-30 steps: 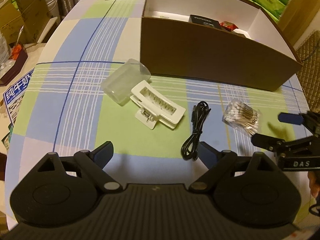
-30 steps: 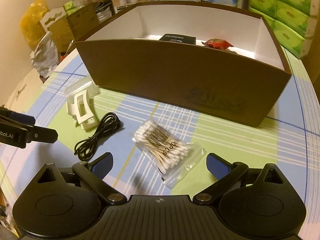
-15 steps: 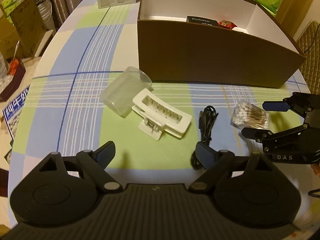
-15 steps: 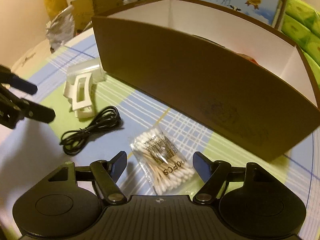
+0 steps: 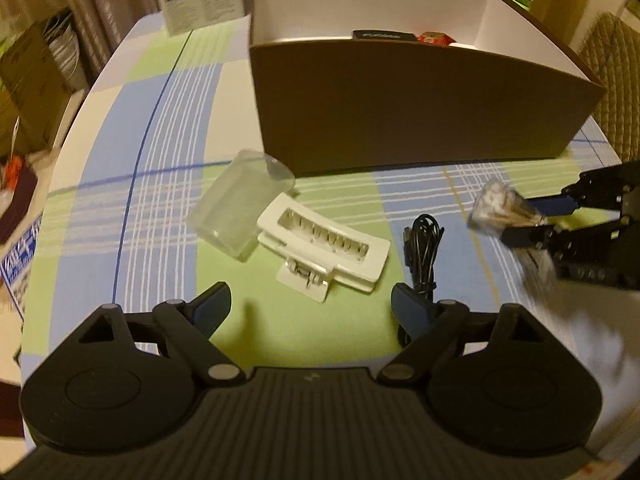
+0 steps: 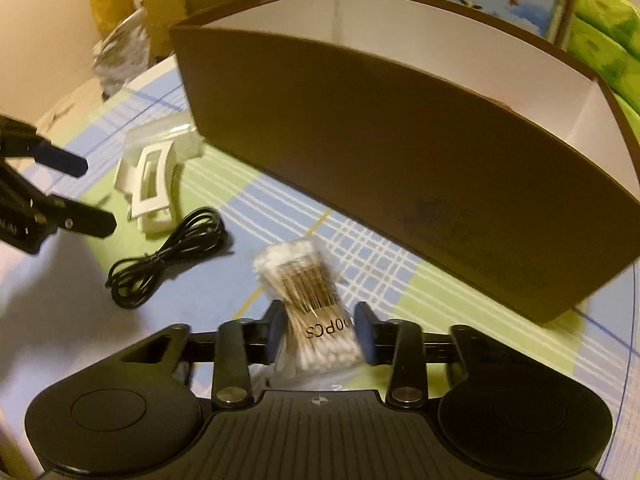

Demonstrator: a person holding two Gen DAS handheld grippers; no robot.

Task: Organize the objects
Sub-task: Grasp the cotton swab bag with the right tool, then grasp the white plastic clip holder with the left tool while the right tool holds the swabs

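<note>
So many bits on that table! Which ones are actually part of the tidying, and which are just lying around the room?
Part of the tidying:
bag of cotton swabs, gripped by the right gripper
black cable
white hair clip
clear plastic case
brown box

Just lying about:
green tissue packs
leaflet

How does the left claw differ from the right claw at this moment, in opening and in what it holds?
The left claw is wide open and holds nothing; the right claw has closed on the clear plastic bag of cotton swabs. The left claw points at the white plastic hair clip; the right claw points toward the brown cardboard box. Both are black with blue pads.
</note>
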